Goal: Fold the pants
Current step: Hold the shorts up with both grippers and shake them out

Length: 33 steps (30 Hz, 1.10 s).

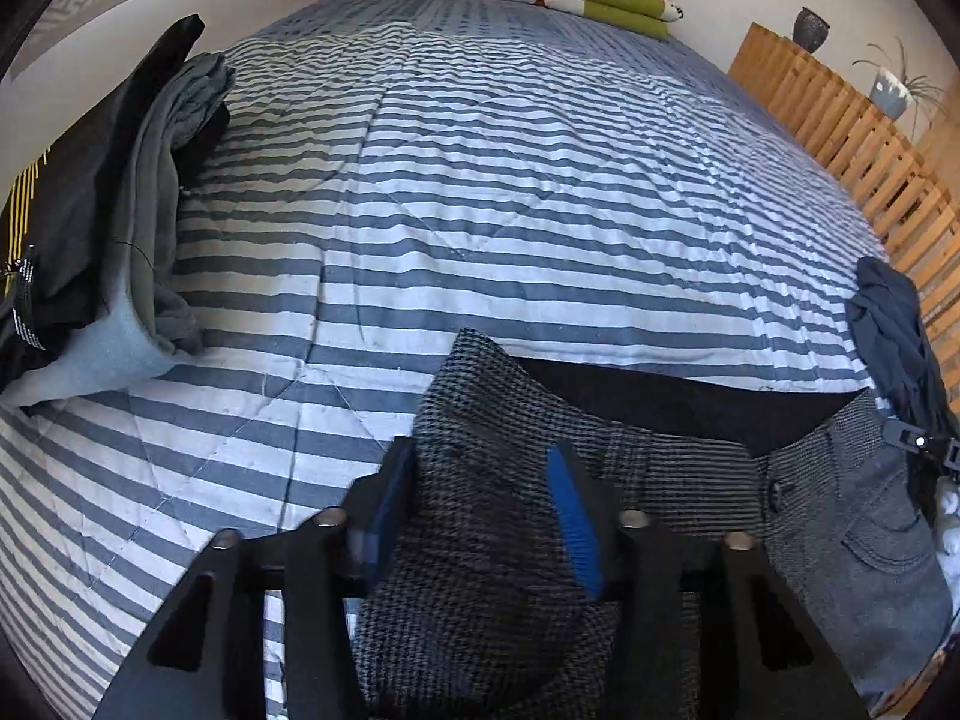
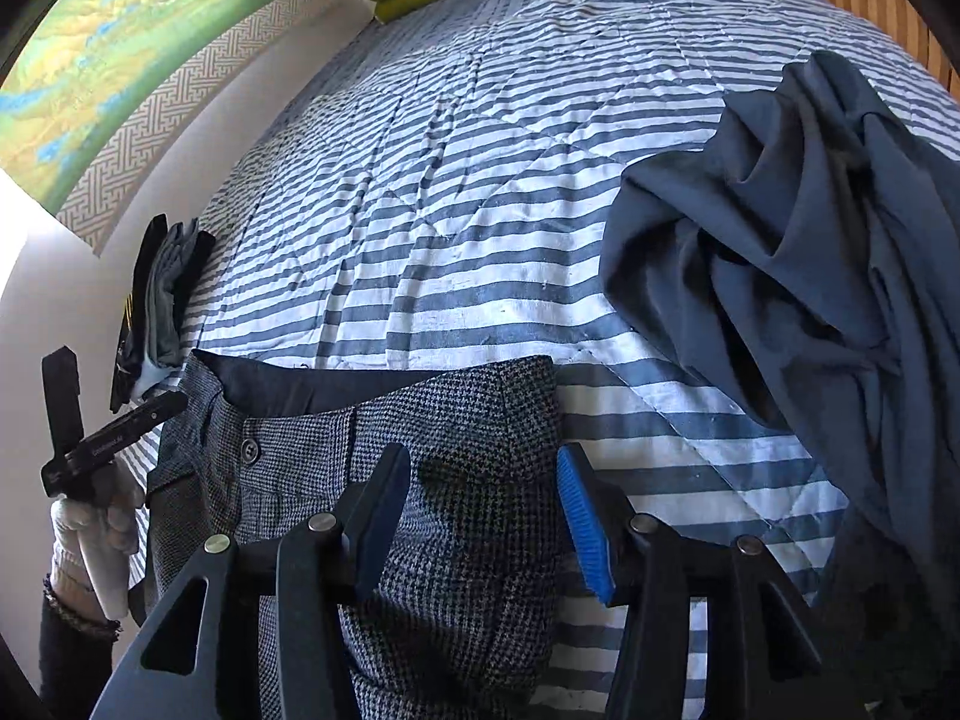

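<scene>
Straddling the waistband ends of the checked pants (image 1: pixel 690 498), left gripper (image 1: pixel 480 516) and right gripper (image 2: pixel 480 516) sit parted, seemingly not pinching; striped bedspread (image 1: pixel 480 210) lies open beyond; blue garment (image 2: pixel 810 276) crowds the right edge.

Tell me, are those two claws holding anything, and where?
A waistband corner of the pants sits inside the left gripper and the right gripper; whether either pinches cannot be told.

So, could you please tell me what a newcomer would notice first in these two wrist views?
Probably the grey houndstooth trousers, waistband spread across the near edge of the blue-and-white striped quilt, with the left gripper and right gripper each straddling one waistband end. Next, the crumpled dark blue garment heaped to the right and the stack of folded dark clothes at the left.
</scene>
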Each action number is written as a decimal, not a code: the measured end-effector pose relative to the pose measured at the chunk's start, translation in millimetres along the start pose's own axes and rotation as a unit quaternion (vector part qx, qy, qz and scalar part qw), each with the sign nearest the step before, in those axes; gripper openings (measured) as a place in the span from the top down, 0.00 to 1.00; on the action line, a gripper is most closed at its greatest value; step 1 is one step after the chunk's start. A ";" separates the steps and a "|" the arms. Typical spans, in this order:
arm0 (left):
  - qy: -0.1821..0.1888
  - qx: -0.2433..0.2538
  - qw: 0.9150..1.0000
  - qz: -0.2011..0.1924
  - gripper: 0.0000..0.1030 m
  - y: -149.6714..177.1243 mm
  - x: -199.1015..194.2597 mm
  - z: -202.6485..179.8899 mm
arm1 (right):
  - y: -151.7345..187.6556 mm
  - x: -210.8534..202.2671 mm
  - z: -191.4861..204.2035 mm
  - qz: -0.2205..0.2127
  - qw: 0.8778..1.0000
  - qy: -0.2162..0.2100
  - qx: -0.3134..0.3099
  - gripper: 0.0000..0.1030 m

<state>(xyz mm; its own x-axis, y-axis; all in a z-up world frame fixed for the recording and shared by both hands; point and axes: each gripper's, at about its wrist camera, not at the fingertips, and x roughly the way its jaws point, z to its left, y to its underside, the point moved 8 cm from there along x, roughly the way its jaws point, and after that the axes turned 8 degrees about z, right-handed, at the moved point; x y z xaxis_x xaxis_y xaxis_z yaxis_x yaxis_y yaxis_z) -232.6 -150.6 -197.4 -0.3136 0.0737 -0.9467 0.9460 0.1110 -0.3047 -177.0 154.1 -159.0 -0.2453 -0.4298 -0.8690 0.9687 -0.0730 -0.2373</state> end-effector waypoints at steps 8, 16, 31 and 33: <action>0.081 -0.065 0.994 -0.045 0.90 -6.4 -58.3 15.1 | -4.1 -17.0 8.6 -0.024 0.999 -0.017 0.014 0.83; 0.136 -0.034 0.968 -0.207 0.91 0.4 -261.9 -13.2 | 4.3 -188.9 73.6 -0.194 0.978 -0.040 -0.059 0.86; 0.148 0.036 0.918 -0.366 0.91 142.5 -525.9 -45.9 | 139.4 -424.3 157.9 -0.393 0.904 -0.045 -0.164 0.86; 0.156 0.035 0.917 -0.364 0.91 152.8 -540.1 -42.6 | 150.7 -433.6 160.7 -0.396 0.901 -0.053 -0.167 0.86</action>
<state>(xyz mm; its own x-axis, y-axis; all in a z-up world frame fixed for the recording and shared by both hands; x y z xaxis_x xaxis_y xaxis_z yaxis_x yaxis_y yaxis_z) 77.8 -131.1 271.8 -0.8630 0.2867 -0.4159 0.4751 0.1809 -0.8612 81.6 184.8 251.8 -0.8330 -0.4467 -0.3264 0.4208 -0.1286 -0.8980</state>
